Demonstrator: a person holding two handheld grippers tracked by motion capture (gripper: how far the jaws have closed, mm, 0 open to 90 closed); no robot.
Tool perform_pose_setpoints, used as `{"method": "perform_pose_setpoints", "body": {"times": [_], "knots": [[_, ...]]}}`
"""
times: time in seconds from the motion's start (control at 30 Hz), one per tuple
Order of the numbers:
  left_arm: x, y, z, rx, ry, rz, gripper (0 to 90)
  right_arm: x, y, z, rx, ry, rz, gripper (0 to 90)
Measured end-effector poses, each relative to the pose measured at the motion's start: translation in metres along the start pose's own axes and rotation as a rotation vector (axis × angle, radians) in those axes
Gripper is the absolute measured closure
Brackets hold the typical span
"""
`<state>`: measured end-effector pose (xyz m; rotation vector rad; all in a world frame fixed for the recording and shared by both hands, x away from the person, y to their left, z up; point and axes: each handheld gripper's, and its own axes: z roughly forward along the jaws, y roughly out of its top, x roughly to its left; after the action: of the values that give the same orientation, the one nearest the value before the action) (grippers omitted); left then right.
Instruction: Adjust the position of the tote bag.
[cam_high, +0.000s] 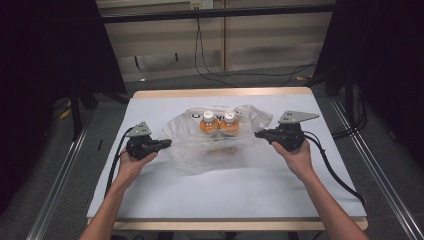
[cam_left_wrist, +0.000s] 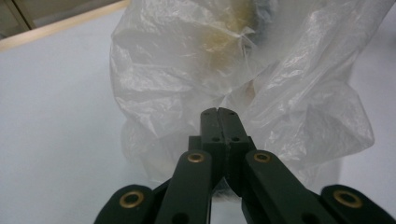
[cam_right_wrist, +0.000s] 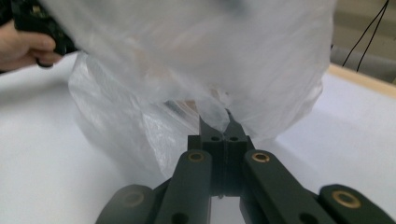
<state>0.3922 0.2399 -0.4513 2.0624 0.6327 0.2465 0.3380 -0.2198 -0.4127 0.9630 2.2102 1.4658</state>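
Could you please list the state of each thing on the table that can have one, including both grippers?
Plastic bag: crumpled, mouth open, held at both sides.
Two orange bottles: upright, side by side, white caps on, inside the bag.
Left gripper: jaws shut on the bag's edge.
Right gripper: jaws shut on the bag's film.

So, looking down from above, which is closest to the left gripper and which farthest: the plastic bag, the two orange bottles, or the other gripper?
1. Plastic bag: its left edge meets the left gripper.
2. Left bottle: inside the bag, middle of the table.
3. Right bottle: just beside the first, slightly farther.
4. Right gripper: at the bag's far, right edge.
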Motion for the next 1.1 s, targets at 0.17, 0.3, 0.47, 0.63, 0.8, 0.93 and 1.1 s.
{"method": "perform_pose_setpoints", "body": {"times": [0.17,0.3,0.47,0.63,0.8,0.93,1.1], "knots": [[-0.001,-0.003,0.002,0.022,0.004,-0.003,90.0,-0.002,-0.017,0.001,0.074,-0.007,-0.002,90.0],[-0.001,-0.006,0.006,0.057,0.004,0.012,90.0,-0.006,-0.022,-0.001,0.070,-0.009,0.012,90.0],[-0.001,-0.012,0.010,0.091,-0.009,0.011,90.0,-0.006,-0.031,0.002,0.095,-0.006,0.021,90.0],[-0.004,-0.019,0.017,0.133,-0.013,0.022,90.0,-0.006,-0.045,0.010,0.157,-0.002,0.022,90.0],[-0.004,-0.022,0.020,0.163,-0.015,0.023,90.0,-0.005,-0.051,0.016,0.194,0.005,0.010,90.0],[-0.007,-0.024,0.025,0.167,-0.023,0.025,90.0,-0.007,-0.057,0.020,0.226,-0.001,0.000,90.0],[-0.007,-0.024,0.025,0.167,-0.022,0.022,90.0,-0.008,-0.065,0.025,0.270,-0.009,-0.006,90.0]]}}
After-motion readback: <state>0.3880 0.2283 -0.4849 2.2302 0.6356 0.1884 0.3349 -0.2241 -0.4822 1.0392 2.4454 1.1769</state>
